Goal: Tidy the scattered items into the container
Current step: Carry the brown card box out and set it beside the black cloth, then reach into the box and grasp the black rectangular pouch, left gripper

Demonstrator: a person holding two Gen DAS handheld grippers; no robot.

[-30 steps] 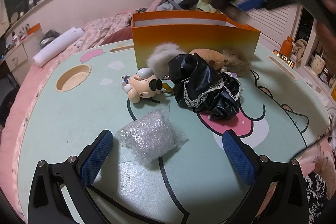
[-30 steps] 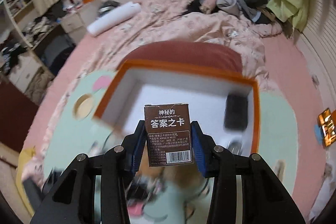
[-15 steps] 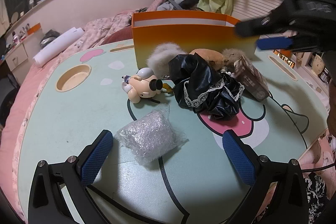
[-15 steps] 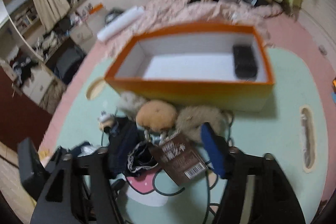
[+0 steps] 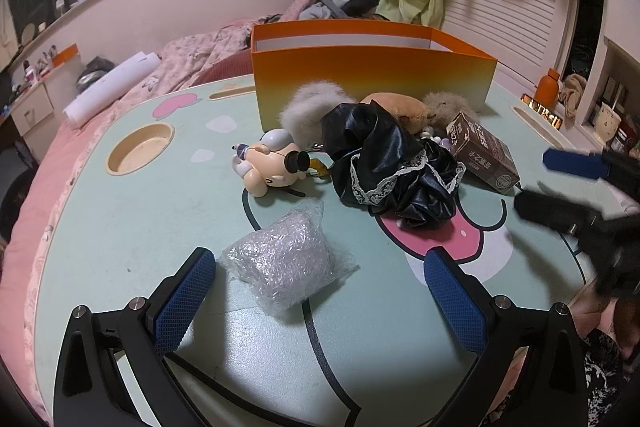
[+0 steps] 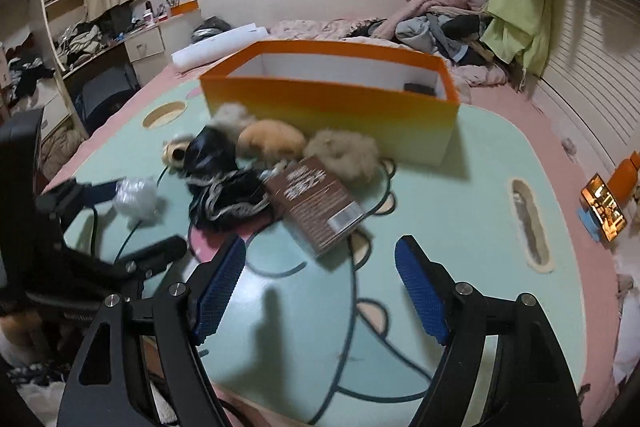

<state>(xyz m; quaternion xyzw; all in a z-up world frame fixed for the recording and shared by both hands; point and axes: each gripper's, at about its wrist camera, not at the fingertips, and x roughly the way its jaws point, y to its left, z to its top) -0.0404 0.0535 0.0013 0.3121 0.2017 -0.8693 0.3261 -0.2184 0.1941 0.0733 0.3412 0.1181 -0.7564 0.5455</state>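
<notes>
An orange box point(image 5: 372, 83) stands at the far side of the green table; it also shows in the right wrist view point(image 6: 328, 107), with a dark item in its right corner. A brown card box point(image 6: 316, 205) lies on the table in front of it, also seen in the left wrist view point(image 5: 482, 157). Beside it lie black lace fabric point(image 5: 384, 167), fluffy plush toys point(image 6: 268, 141), a cartoon figure point(image 5: 270, 165) and a bubble-wrap bundle point(image 5: 288, 261). My left gripper point(image 5: 320, 301) is open, low around the bundle. My right gripper point(image 6: 320, 291) is open and empty, short of the card box.
The table point(image 5: 120, 227) has a round cup recess point(image 5: 140, 149) at the left and a slot point(image 6: 528, 223) at the right. A bed with pink bedding and clothes lies behind. A white paper roll point(image 5: 108, 89) lies left of the box.
The right gripper held the card box over the orange box, then opened; the card box now lies on the table in front of the orange box. The right gripper pulled back and down. Left gripper unmoved.
</notes>
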